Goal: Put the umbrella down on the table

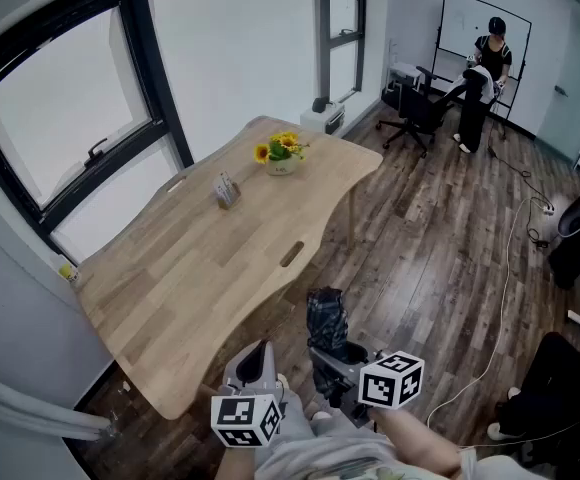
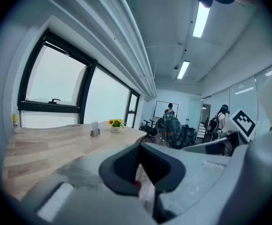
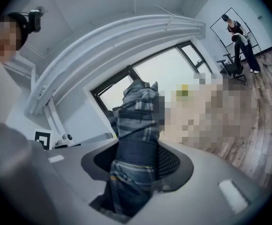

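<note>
The right gripper (image 3: 137,159) pinches a folded plaid umbrella (image 3: 137,118), held over the floor just off the wooden table's (image 1: 200,268) near right edge. The left gripper view alone shows the left gripper (image 2: 143,170) slightly spread, seemingly empty. The print on the card stand (image 1: 227,190) is too small to read.

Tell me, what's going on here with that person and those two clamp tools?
A person stands at the near end of a wooden table with a hand-held gripper in each hand. The right gripper is clamped on a folded plaid umbrella, held beside the table over the floor. The left gripper is empty, with its jaws apart. The umbrella is not yet on the table.
</note>
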The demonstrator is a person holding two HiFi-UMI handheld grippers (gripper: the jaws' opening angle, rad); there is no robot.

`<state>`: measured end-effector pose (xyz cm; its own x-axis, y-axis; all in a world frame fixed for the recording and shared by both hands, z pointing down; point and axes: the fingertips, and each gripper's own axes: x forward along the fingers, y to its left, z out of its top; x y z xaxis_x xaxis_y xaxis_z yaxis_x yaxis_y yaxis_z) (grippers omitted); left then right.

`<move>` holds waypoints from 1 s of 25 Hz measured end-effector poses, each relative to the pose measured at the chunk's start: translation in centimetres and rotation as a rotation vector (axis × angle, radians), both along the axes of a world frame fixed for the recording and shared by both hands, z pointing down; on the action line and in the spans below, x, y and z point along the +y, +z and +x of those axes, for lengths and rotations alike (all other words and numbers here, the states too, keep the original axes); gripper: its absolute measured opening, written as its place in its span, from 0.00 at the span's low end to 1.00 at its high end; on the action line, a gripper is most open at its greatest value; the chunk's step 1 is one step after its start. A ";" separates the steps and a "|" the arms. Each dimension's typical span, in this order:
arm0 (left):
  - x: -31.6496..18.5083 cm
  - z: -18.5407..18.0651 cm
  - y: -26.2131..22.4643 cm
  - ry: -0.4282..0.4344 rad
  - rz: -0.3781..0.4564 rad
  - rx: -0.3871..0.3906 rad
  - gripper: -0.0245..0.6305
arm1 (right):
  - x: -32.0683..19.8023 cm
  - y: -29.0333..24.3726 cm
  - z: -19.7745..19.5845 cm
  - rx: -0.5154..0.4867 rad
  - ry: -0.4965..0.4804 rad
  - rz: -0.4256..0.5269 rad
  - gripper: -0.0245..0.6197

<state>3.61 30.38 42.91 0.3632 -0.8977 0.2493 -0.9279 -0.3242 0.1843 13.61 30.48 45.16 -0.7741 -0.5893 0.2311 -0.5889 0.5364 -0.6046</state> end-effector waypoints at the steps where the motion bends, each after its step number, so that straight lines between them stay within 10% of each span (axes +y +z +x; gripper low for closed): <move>1: 0.0 0.2 0.0 0.002 -0.001 0.000 0.04 | 0.0 0.0 0.1 0.001 -0.001 -0.001 0.34; 25: -8.9 0.3 1.9 0.027 -0.043 -0.017 0.04 | -8.4 0.9 -0.2 -0.027 0.004 -0.031 0.35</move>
<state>3.95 21.48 44.78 0.3826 -0.8759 0.2940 -0.9220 -0.3414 0.1825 13.45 22.13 46.06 -0.7777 -0.5856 0.2286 -0.5745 0.5144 -0.6366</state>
